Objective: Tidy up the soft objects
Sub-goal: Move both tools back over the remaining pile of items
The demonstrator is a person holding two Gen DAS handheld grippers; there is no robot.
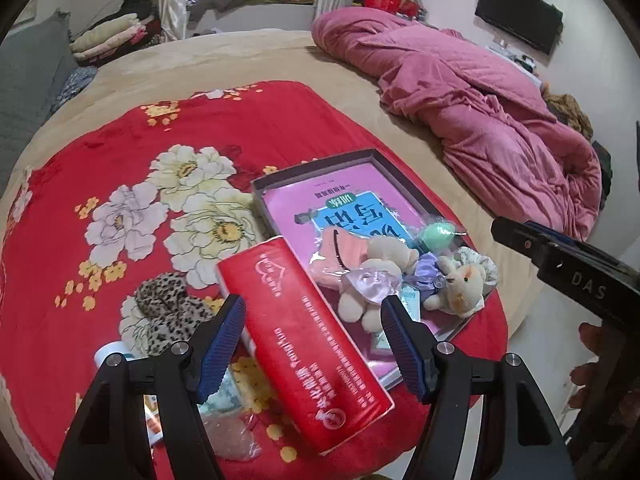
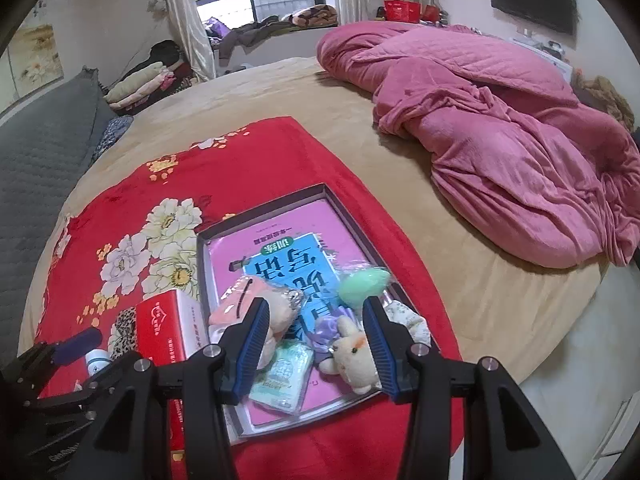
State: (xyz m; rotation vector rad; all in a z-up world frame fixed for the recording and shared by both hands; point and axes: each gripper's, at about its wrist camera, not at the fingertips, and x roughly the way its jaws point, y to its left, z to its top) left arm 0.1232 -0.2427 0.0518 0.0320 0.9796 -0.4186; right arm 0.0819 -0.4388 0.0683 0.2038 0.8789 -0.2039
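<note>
Bedroom clutter fills the upper part of both views: a tan bedspread [image 2: 248, 92] with a rumpled pink quilt [image 2: 500, 152] at upper right, and nearer me a plush red floral blanket [image 1: 120, 184] on which everything I am sorting sits. Just right of centre in the left wrist view lies a shallow grey tray [image 1: 316, 164] with a glossy pink booklet [image 2: 280, 220] flat in its bottom, and the soft things are heaped at its near end: a cream plush bear [image 1: 376, 276], a small fuzzy bunny [image 2: 352, 356], a lilac scrunchie [image 1: 428, 276], a smooth mint egg-shaped sponge [image 2: 364, 284], a peach knit piece [image 1: 340, 248] and a crinkly wrapped tissue pack [image 2: 282, 376]. My left gripper [image 1: 314, 344] hangs with its ribbed blue pads spread wide and nothing held; the stiff red carton [image 1: 304, 340] shows between them but I see no contact. My right gripper [image 2: 318, 346] stands half open over the bunny and scrunchie, gripping nothing. Still outside the tray, at lower left of the left view, is a velvety leopard-print scrunchie [image 1: 168, 312], beside a white bottle [image 1: 114, 354]. I judge that scrunchie the next pick: I would drop straight down, pinch its bunched middle so the fabric does not slip, and keep clear of the carton's edge.
</note>
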